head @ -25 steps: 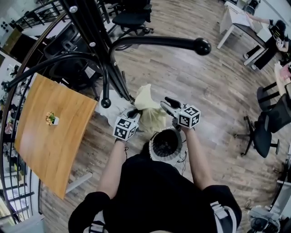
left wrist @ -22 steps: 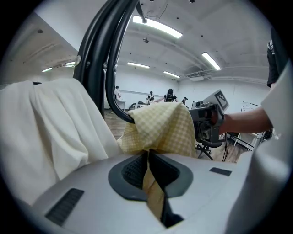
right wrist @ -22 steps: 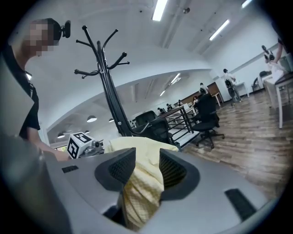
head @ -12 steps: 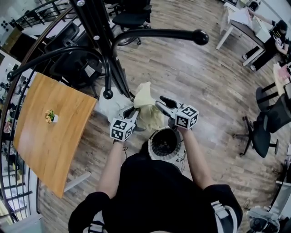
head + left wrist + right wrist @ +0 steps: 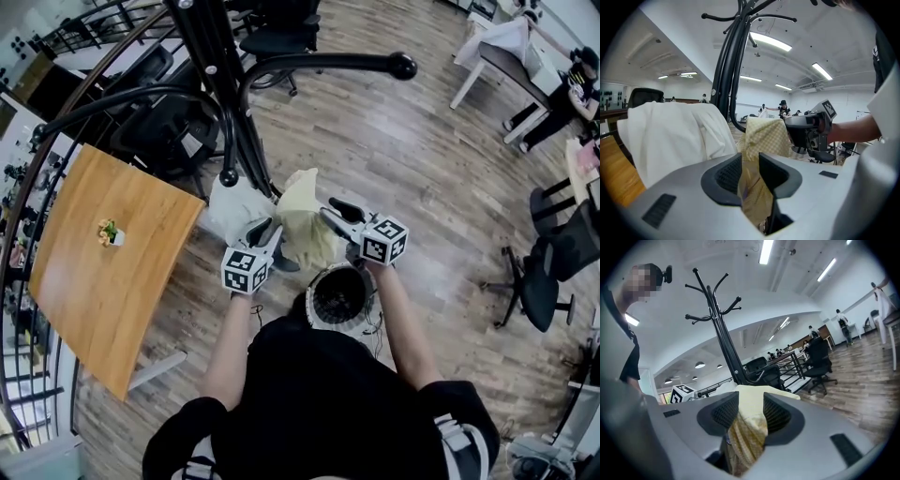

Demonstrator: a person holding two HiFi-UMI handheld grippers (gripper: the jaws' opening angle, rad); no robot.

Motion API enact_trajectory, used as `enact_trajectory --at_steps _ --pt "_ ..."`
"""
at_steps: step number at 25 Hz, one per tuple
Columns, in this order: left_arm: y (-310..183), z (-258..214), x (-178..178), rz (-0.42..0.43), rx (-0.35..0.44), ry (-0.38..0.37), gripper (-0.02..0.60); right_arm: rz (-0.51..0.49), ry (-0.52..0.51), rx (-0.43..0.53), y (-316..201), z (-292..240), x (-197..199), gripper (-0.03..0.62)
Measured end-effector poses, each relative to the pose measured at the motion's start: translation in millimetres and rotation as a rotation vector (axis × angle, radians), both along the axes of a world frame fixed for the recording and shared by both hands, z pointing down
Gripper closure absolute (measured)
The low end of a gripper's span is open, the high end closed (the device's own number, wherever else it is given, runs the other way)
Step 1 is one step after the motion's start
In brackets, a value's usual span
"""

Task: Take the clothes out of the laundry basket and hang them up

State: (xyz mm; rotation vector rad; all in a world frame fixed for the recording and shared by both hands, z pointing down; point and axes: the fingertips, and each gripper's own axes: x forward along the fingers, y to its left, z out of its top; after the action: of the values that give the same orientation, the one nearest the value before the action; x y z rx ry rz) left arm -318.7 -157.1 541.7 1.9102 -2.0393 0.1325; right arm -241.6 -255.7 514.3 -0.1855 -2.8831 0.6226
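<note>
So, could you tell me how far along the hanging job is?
Done: a white garment seems draped on the coat rack. In hand: the yellow checked garment, clamped by the right gripper; the left gripper has just been opening its jaws, cloth between them. Left: hooking it up; the laundry basket may hold more.

The yellow checked garment (image 5: 307,230) is thin, soft woven cloth, limp and creased; the white garment (image 5: 234,202) beside it is smooth plain cloth. The coat rack (image 5: 214,75) is glossy black metal tubing. The counter (image 5: 103,253) is smooth, satiny wood; the floor (image 5: 422,159) is matt wood planks
</note>
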Motion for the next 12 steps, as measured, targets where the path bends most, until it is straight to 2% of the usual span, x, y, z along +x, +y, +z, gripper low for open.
enact_trajectory --at_steps 12 --pt "21.0 -13.9 8.0 -0.04 0.03 -0.008 0.476 0.0 -0.002 0.032 7.7 -7.5 9.3 0.422"
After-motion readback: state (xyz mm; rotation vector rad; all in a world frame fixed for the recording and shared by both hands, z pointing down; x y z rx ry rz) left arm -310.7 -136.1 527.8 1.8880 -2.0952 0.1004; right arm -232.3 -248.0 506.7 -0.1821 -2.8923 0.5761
